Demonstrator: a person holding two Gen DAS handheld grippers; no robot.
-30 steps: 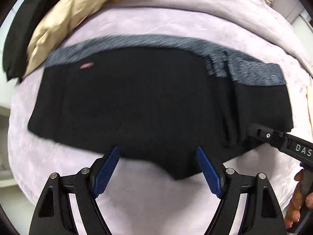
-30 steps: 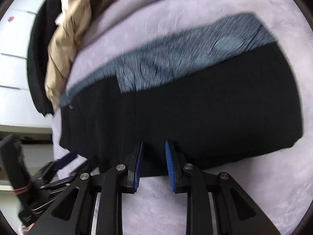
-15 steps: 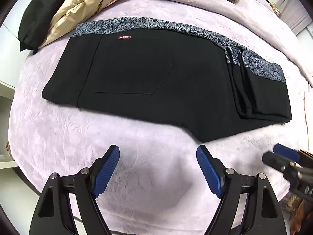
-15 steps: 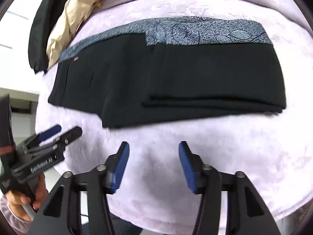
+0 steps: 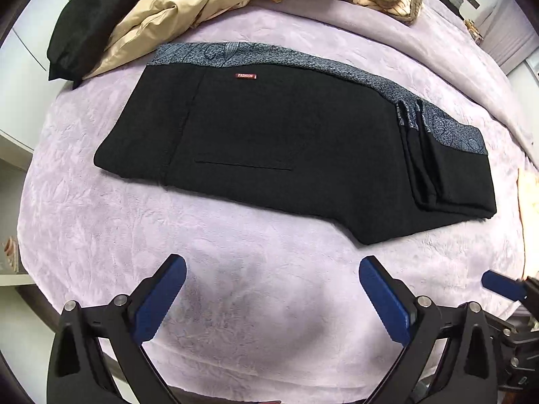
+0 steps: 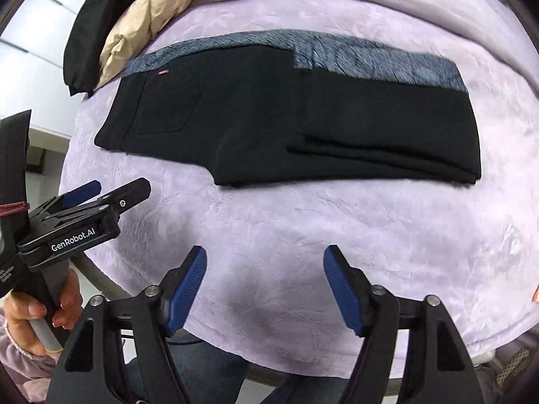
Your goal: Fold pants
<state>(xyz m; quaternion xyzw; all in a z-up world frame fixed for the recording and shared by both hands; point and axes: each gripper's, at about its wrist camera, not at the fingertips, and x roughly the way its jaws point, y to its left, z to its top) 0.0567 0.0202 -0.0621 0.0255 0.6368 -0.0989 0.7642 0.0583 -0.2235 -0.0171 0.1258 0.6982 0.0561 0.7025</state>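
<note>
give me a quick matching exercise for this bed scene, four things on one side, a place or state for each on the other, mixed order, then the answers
Things:
1. pants
2. red label
3. beige jacket
4. left tool

Place or state:
A. open, holding nothing, over the bare purple blanket
B. heaped at the far side of the bed, beyond the waistband
C. lying flat, legs folded over into a stack at the right end
D. just below the grey patterned waistband

Pairs: 1-C, 2-D, 3-B, 4-A
</note>
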